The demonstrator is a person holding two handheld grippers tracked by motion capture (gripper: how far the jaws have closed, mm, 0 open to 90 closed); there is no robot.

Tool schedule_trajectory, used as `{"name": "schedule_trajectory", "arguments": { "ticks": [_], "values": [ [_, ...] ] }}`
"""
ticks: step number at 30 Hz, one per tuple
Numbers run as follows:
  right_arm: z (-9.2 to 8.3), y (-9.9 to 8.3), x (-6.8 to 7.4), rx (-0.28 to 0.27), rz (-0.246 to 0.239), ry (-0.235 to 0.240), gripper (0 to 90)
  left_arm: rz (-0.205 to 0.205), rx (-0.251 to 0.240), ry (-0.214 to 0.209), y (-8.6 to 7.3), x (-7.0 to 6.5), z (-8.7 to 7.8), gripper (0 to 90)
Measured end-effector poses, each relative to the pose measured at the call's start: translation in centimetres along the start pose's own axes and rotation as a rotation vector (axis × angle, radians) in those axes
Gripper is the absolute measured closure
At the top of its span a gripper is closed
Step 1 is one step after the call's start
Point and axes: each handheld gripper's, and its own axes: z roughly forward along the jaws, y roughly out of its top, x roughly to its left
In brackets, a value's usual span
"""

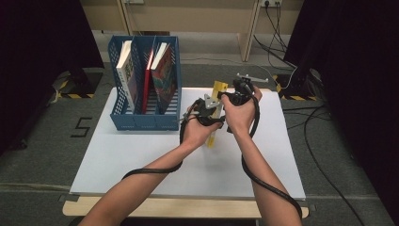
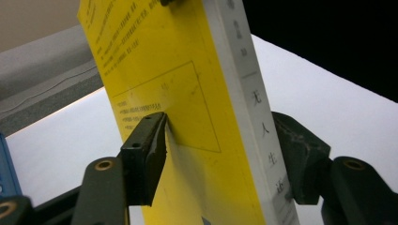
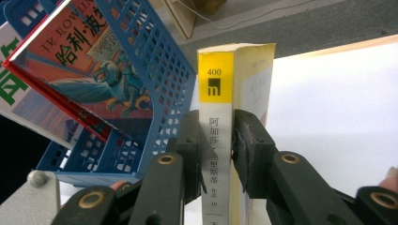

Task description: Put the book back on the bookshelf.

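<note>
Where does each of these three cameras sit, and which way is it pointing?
High view: above the table, looking forward and down; both forearms, left gripper, right gripper.
Left gripper view: along its jaws at the yellow book.
Right gripper view: along its jaws at the book's spine; blue file rack beside.
All share the book.

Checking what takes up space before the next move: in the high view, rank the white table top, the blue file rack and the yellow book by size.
1. White table top, by far largest.
2. Blue file rack.
3. Yellow book, smallest, though the hands hide part of it.
</note>
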Motion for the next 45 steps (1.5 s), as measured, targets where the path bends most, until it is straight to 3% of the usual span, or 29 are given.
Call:
{"name": "schedule_trajectory", "arguments": {
  "ticks": [8, 17, 24, 29, 32, 35, 39, 45],
  "values": [
    [0.0, -0.2, 0.7, 0.007, -0.018, 0.005, 72.2, -0.05, 0.025, -0.001, -0.2, 0.2, -0.8, 48.2],
    [0.0, -0.5, 2.2, 0.014, -0.051, 0.027, 69.6, -0.07, 0.03, 0.022, -0.7, 0.7, -2.2, 57.0],
    [0.1, -0.5, 2.8, 0.02, -0.056, 0.054, 68.1, -0.075, 0.028, 0.043, -1.2, 1.4, -3.0, 69.9],
    [-0.3, 0.1, 3.0, 0.002, -0.074, 0.07, 69.3, -0.089, 0.018, 0.033, -1.3, 2.1, -3.4, 73.7],
    [-0.6, 0.3, 2.9, 0.001, -0.075, 0.08, 69.1, -0.089, 0.004, 0.038, -1.3, 2.5, -3.6, 75.1],
    [-1.6, 0.5, 2.5, -0.036, -0.067, 0.113, 71.2, -0.081, -0.009, 0.035, -1.5, 2.9, -4.1, 75.3],
    [-2.6, 0.4, 1.7, -0.08, -0.054, 0.105, 77.0, -0.088, -0.025, 0.033, -1.9, 3.3, -4.5, 75.3],
    [-2.5, -0.2, -0.5, -0.055, -0.043, 0.061, 78.8, -0.079, -0.036, 0.025, -2.8, 3.7, -5.5, 75.3]
  ]
}}
